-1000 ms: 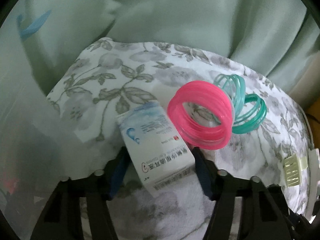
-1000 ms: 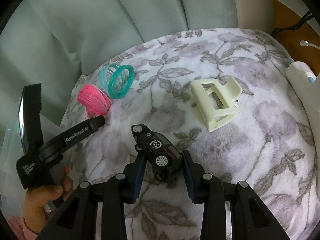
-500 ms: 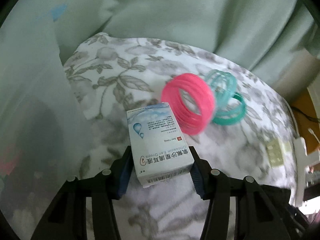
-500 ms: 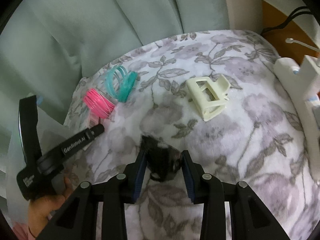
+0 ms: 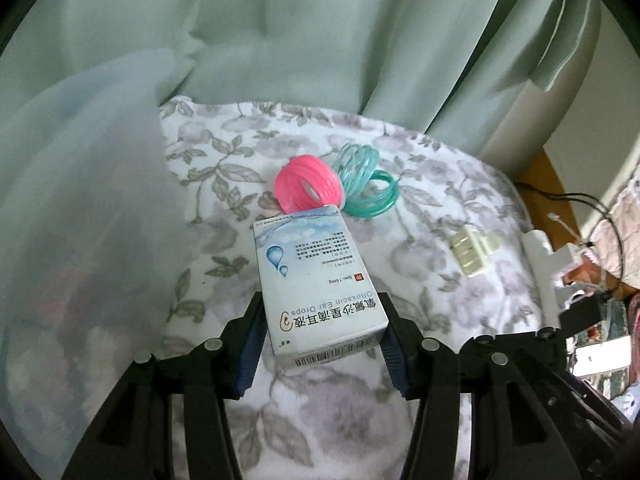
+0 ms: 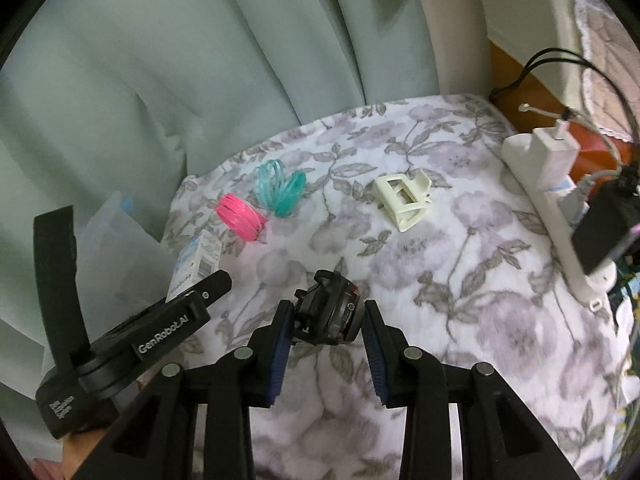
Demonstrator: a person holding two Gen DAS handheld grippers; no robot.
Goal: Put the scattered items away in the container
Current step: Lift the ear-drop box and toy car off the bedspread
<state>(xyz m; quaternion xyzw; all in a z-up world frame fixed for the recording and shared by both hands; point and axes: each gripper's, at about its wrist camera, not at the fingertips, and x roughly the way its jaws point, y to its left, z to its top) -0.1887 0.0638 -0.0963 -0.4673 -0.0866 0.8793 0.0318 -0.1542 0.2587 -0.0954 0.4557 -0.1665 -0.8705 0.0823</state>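
Note:
My left gripper (image 5: pixel 322 336) is shut on a white and blue ear-drops box (image 5: pixel 312 276) and holds it above the floral blanket (image 5: pixel 440 208); the box also shows in the right wrist view (image 6: pixel 196 262). My right gripper (image 6: pixel 325 334) is shut on a black toy car (image 6: pixel 330 312), lifted off the blanket. A pink spring coil (image 5: pixel 308 186) (image 6: pixel 240 216), a teal spring coil (image 5: pixel 366 184) (image 6: pixel 280 188) and a cream hair claw (image 5: pixel 474 250) (image 6: pixel 404 196) lie on the blanket. A translucent container (image 5: pixel 76 208) stands at the left.
Green curtains (image 5: pixel 320 28) hang behind the blanket. A white power strip (image 6: pixel 556 196) with plugs and cables lies along the right edge, next to a black device (image 6: pixel 604 232). A wooden surface (image 5: pixel 540 176) shows beyond the blanket.
Both grippers have risen and pulled back with their loads. The box came up off the blanket away from the pink coil. The toy car has turned in the right gripper's jaws.

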